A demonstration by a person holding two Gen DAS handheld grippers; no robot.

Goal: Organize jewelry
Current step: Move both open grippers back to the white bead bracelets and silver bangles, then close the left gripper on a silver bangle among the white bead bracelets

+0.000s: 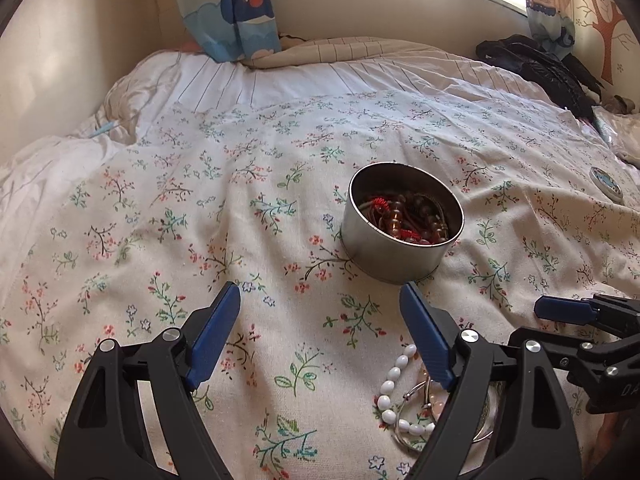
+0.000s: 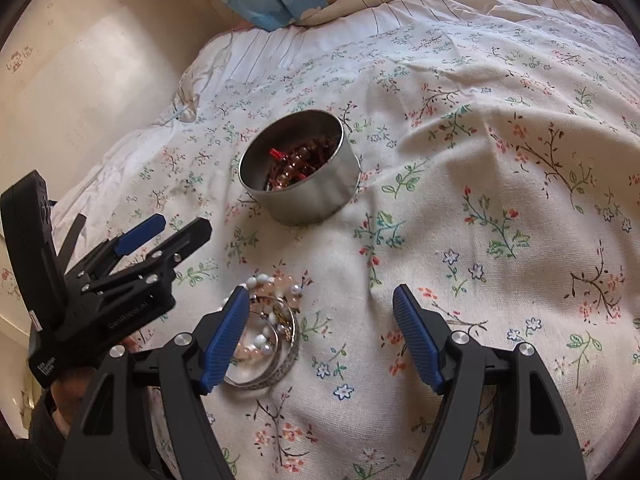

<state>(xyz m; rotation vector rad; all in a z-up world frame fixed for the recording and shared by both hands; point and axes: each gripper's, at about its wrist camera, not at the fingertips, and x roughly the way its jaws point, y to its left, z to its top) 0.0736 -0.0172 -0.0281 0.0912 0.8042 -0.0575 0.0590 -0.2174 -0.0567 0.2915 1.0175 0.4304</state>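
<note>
Flanking loose bracelets [image 2: 266, 332], tin [image 2: 300, 168] beyond

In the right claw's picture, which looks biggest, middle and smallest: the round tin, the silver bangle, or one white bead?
1. Round tin: biggest.
2. Silver bangle: smaller, though it lies nearer the camera and a claw finger hides part of it.
3. White bead: smallest by far.
</note>
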